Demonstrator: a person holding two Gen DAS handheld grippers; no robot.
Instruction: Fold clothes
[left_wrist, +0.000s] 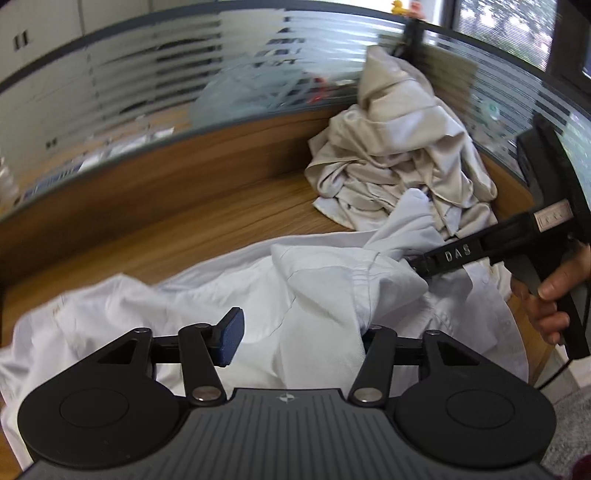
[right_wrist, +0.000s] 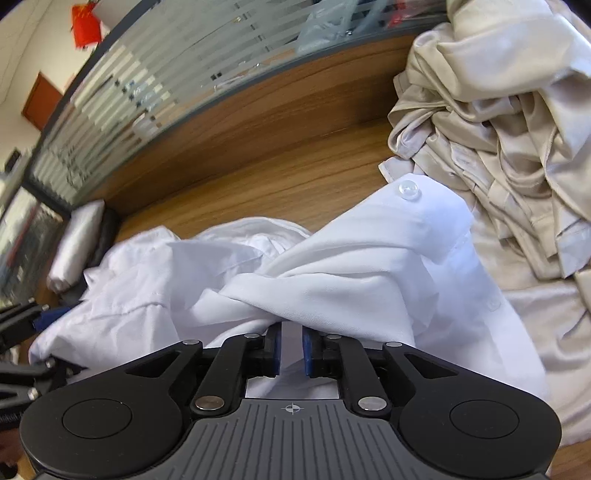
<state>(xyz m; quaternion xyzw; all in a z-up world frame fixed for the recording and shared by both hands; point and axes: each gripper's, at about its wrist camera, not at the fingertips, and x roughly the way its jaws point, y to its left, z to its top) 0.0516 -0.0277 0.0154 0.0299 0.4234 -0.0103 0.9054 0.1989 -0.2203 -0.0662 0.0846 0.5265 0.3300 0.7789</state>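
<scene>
Wooden desk (left_wrist: 207, 221) carries everything, glass partition (left_wrist: 147, 85) behind it. White shirt (left_wrist: 314, 295) lies crumpled across near part of desk. Beige clothes pile (left_wrist: 402, 158) sits at far right, touching shirt. Left gripper (left_wrist: 295, 339) stands with jaws wide apart over shirt, fold of cloth between them, no pinch. Right gripper (right_wrist: 291, 350) nearly closed, pads pinching shirt fabric (right_wrist: 369, 266). Clear button (right_wrist: 408, 190) on raised cuff.

Wooden desk (left_wrist: 155, 236), frosted striped glass partition (left_wrist: 147, 81) behind, daylit window (left_wrist: 506, 26) beyond.
</scene>
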